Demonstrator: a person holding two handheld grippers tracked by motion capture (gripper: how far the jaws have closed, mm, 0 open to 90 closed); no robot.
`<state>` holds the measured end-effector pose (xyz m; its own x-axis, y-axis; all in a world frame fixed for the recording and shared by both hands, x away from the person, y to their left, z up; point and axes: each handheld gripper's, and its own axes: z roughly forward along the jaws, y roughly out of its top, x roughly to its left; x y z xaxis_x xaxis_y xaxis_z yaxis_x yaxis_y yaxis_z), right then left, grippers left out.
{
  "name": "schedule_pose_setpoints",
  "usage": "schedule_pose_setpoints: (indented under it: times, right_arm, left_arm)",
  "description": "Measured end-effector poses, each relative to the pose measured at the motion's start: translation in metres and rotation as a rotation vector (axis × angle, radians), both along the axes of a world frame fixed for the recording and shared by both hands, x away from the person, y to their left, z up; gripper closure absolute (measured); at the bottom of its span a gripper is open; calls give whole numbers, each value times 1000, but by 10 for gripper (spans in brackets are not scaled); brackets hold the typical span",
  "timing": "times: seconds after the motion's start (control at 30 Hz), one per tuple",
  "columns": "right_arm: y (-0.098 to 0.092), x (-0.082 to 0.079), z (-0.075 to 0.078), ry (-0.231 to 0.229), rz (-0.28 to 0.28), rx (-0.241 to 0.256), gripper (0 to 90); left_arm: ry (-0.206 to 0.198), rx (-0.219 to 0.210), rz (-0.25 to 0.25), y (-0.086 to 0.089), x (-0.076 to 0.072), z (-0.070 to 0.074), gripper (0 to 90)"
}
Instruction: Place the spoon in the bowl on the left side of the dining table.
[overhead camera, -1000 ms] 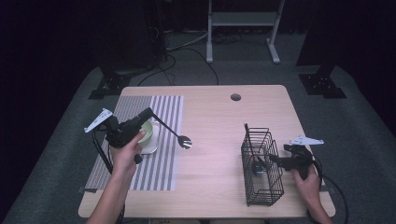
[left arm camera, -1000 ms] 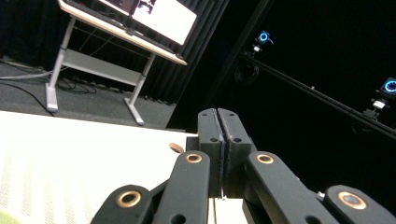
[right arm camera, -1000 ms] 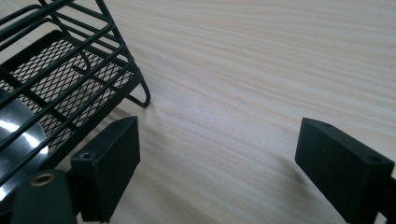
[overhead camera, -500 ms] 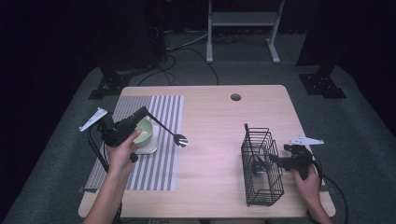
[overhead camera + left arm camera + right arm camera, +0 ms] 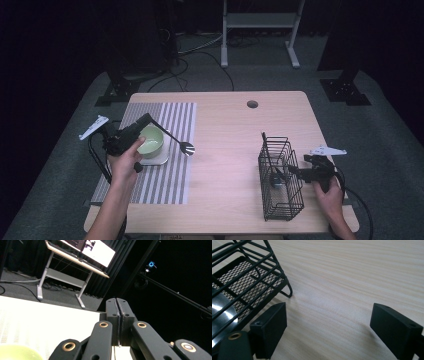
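Where left tool (image 5: 117, 315) pinches shut, spoon (image 5: 186, 146) handle hidden.

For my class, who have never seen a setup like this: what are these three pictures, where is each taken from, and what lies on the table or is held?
A person sits at a wooden table with a hand-held two-jaw gripper in each hand. One camera looks down from above; the other two ride on the grippers and look along their black jaws. The left gripper is shut on the thin handle of a black spoon, above a green bowl on a striped mat. The right gripper is open, low over the table beside a black wire basket with utensils inside.
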<state>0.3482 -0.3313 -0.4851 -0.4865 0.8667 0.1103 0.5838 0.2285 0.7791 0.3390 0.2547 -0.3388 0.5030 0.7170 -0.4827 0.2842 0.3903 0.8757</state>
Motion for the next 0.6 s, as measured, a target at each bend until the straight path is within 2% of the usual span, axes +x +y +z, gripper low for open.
schedule_pose_setpoints:
  times: [0.37,0.6]
  right_arm:
    - [0,0,0,-1,0,0,130]
    - [0,0,0,0,1,0,130]
  left_arm:
    - [8,2,27,9,2,-1,894]
    - [14,-13,47,14,4,-2,894]
